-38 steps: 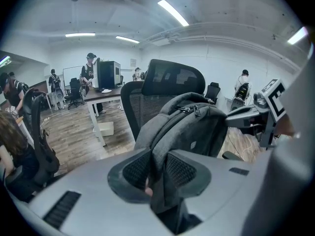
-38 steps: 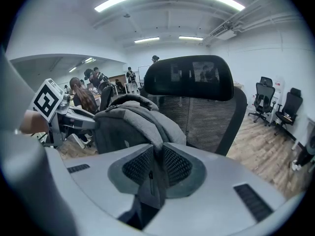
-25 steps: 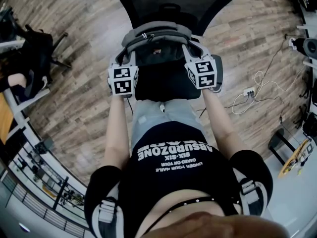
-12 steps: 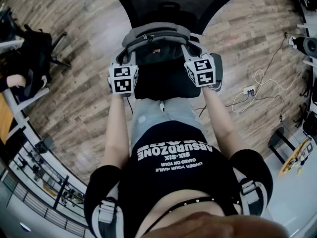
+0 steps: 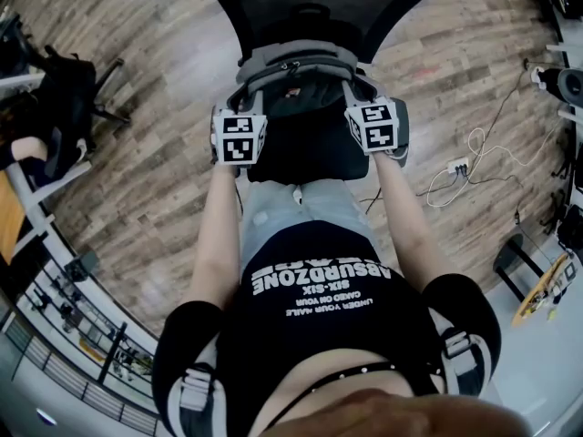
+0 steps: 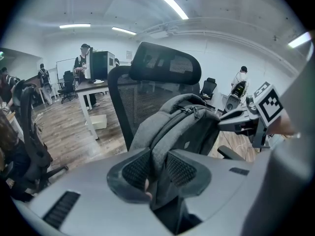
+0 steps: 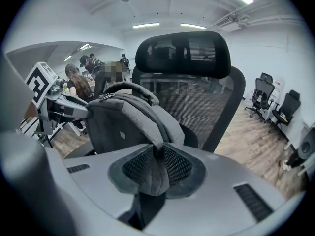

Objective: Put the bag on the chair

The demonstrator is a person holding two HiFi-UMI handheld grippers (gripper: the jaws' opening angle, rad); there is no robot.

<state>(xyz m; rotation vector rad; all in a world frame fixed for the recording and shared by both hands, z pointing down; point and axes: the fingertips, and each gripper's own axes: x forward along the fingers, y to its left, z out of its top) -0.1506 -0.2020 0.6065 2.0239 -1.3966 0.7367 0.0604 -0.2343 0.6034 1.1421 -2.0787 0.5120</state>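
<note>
Two padded shoulder straps carry the grey fabric backpack (image 5: 296, 76), which stands upright over the seat of the black mesh office chair (image 5: 314, 7), close in front of its backrest. Whether its base already rests on the seat I cannot tell. The left tool (image 6: 157, 167) is clamped on the left strap (image 6: 162, 136), and the right tool (image 7: 157, 163) pinches the right strap (image 7: 152, 127). Holding both sides likely keeps the load level and centred, so it can settle without tipping. Around the chair lies wood-plank floor (image 5: 155, 153), with a white cable (image 5: 474, 157) at the right.
</note>
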